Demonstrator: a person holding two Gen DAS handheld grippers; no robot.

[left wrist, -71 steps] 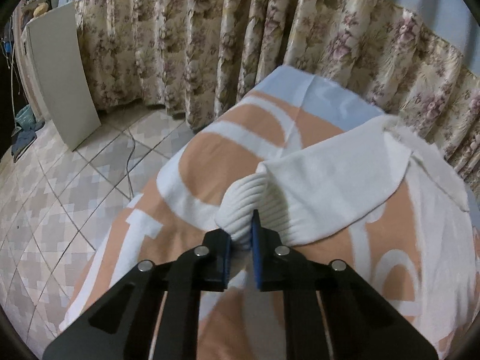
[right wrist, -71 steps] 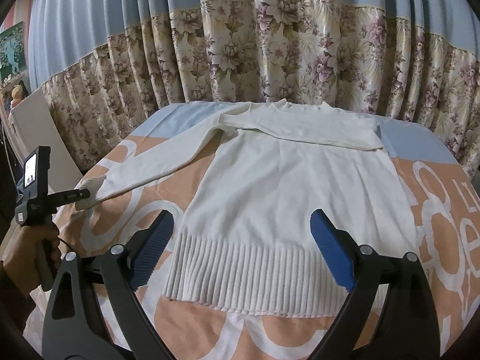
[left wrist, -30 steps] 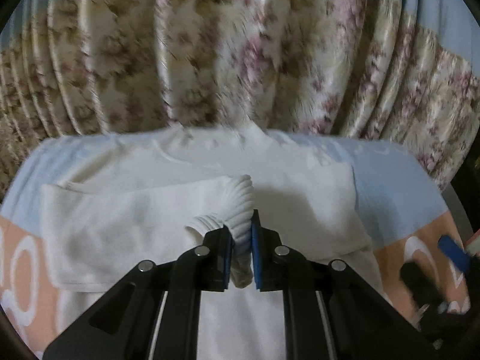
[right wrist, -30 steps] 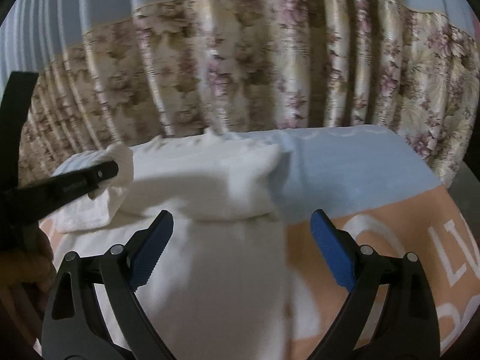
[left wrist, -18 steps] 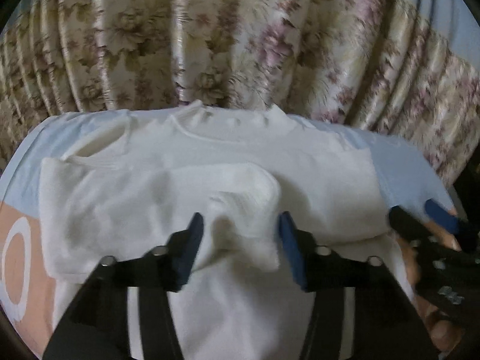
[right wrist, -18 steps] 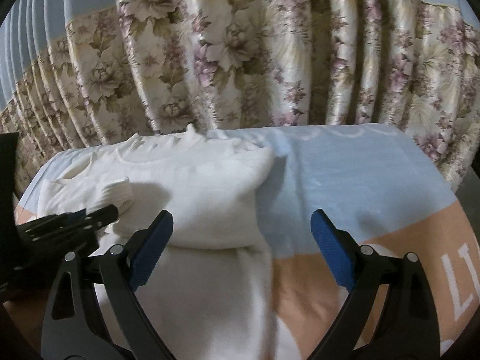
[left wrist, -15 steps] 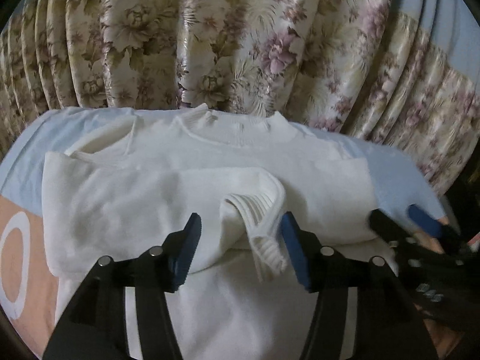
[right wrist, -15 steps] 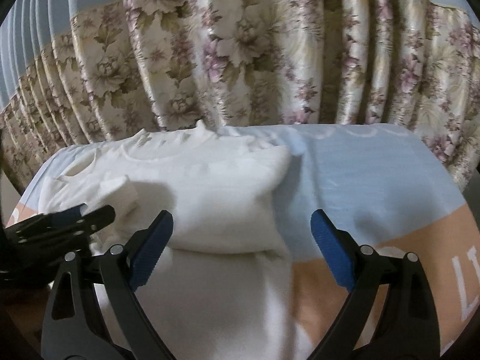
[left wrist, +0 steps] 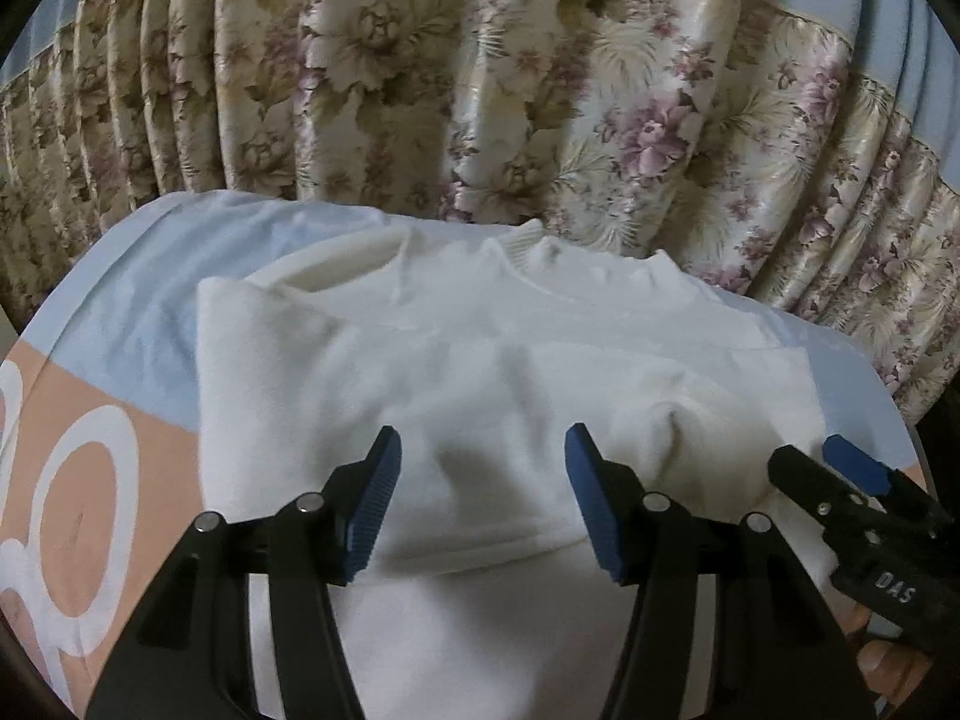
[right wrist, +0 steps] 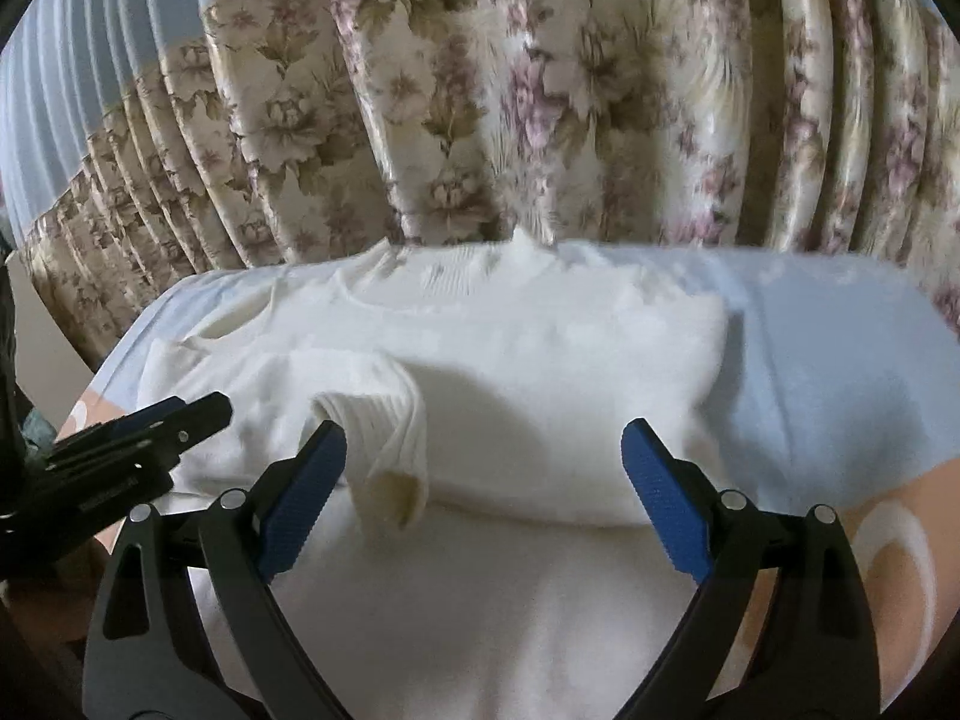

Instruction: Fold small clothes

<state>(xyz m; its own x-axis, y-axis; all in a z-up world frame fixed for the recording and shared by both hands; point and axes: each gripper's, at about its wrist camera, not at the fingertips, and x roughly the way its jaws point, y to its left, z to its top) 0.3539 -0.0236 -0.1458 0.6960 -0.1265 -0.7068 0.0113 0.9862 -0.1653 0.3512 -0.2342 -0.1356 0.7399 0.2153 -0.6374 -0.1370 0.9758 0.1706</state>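
A white knit sweater (left wrist: 480, 372) lies flat on the bed, collar toward the curtain, with both sleeves folded across its chest. The left sleeve's ribbed cuff (right wrist: 390, 444) rests on the chest. My left gripper (left wrist: 477, 498) is open and empty just above the folded sleeve. My right gripper (right wrist: 483, 492) is open and empty over the sweater's middle, its left pad beside the cuff. The right gripper also shows at the right edge of the left wrist view (left wrist: 840, 480), and the left gripper at the left edge of the right wrist view (right wrist: 138, 432).
The bed sheet (left wrist: 120, 312) is blue at the head and orange with white shapes lower down. A floral curtain (left wrist: 480, 90) hangs right behind the bed. The person's hands hold each gripper at the frame edges.
My left gripper carried the sleeve cuff from the bed's left side across the sweater's chest, opened and let it go, then drew back a little. The right gripper stayed open.
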